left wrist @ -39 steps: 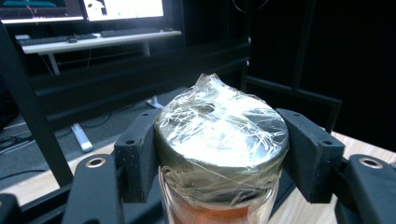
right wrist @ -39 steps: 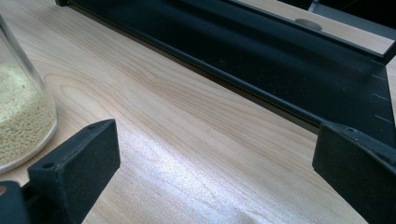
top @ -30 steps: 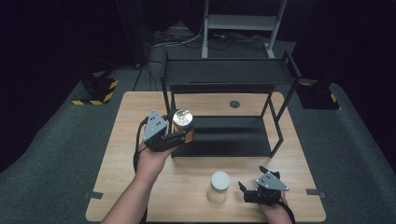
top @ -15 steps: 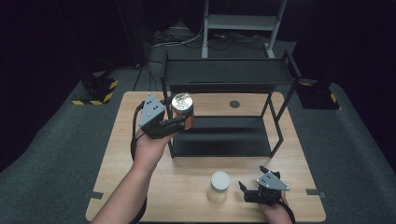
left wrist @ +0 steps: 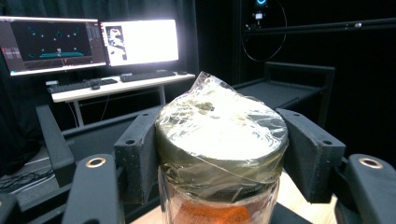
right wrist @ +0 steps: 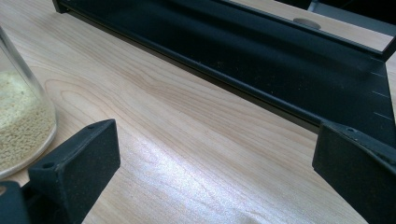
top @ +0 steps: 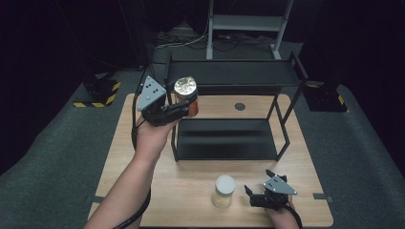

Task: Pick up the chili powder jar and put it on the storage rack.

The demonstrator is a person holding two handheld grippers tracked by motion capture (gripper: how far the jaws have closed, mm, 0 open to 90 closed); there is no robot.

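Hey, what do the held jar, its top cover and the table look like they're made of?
Jar: clear glass, probably; orange contents show through.
Cover: crinkled, glossy plastic film over a dark lid.
Table: light wood or wood laminate, going by the grain lines and soft sheen.

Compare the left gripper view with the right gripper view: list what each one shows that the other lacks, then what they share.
Left gripper view alone: a jar with plastic film over its lid, clamped between the jaws, orange contents below; lit monitors and a keyboard on a desk behind.

Right gripper view alone: jaws wide apart over bare table, and a glass jar of pale grains at the left edge.

Both: the black shelf rack.
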